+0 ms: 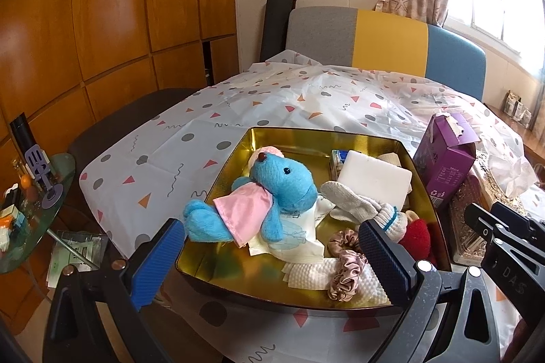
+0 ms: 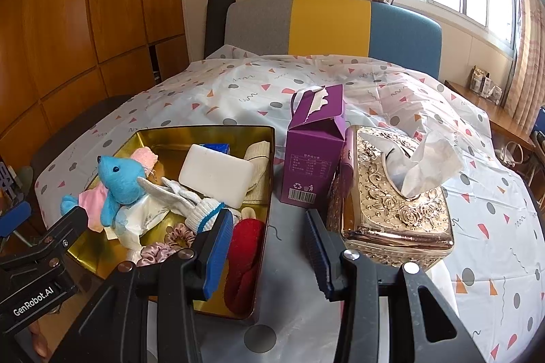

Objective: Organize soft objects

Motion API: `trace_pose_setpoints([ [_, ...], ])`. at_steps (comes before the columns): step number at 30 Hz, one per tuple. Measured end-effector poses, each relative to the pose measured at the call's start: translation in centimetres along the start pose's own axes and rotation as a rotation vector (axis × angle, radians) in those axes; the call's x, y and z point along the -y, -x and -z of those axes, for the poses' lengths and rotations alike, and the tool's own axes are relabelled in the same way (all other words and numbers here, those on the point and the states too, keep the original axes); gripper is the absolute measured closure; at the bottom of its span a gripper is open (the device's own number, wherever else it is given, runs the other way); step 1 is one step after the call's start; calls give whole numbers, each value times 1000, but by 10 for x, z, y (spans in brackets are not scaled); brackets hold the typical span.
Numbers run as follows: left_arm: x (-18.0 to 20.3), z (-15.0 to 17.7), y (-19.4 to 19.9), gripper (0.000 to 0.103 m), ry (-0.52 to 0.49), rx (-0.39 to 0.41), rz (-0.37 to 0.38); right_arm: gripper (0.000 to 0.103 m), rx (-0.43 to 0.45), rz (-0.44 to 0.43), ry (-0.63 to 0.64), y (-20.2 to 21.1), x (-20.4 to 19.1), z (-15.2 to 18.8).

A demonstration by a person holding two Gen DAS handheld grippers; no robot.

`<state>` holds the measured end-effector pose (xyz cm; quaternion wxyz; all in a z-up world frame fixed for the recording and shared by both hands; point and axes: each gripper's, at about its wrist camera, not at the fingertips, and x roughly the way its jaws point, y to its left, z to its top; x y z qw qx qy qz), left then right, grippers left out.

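The left hand-held gripper [image 1: 272,247] hangs released, its blue-padded jaws spread wide over the near edge of a shallow gold metal tin [image 1: 235,274] with nothing between them. Just ahead of its left jaw lies a blue plush toy animal with a pink cloth bib [image 1: 269,192], sprawled on a white printed packet [image 1: 296,237]. Ahead of its right jaw a white knitted glove with a blue-striped cuff [image 1: 357,206] stretches across the tin, and beyond that rests a white rectangular sponge block [image 1: 374,175]. Below the glove, close to the right jaw, sit a dusty pink satin scrunchie [image 1: 347,271] on a white waffle-textured cloth [image 1: 316,274], with a red fuzzy item [image 1: 417,237] at the tin's right wall. The right hand-held gripper [image 2: 265,247] is also released, jaws apart above bare table [image 2: 286,295] covered by a white cloth with coloured dots and triangles; its left jaw stands over the tin's right side near the red item. Ahead of this gripper a purple cardboard carton with a torn top [image 2: 313,145] stands upright, touching an ornate gold embossed tissue box [image 2: 395,192] just beyond the right jaw.
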<state>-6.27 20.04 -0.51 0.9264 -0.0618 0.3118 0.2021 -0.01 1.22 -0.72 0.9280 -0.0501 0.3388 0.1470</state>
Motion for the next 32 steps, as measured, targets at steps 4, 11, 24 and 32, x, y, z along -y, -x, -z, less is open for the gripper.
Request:
trace_pose_setpoints([
  [4, -1, 0, 0, 0, 1, -1, -2, 60, 2, 0, 3, 0, -1, 0],
  [11, -2, 1, 0, 0, 3, -3, -5, 60, 1, 1, 4, 0, -1, 1],
  [24, -5, 2, 2, 0, 5, 0, -10, 60, 1, 3, 8, 1, -2, 1],
  [32, -5, 2, 4, 3, 6, 13, -9, 60, 2, 5, 12, 1, -2, 2],
])
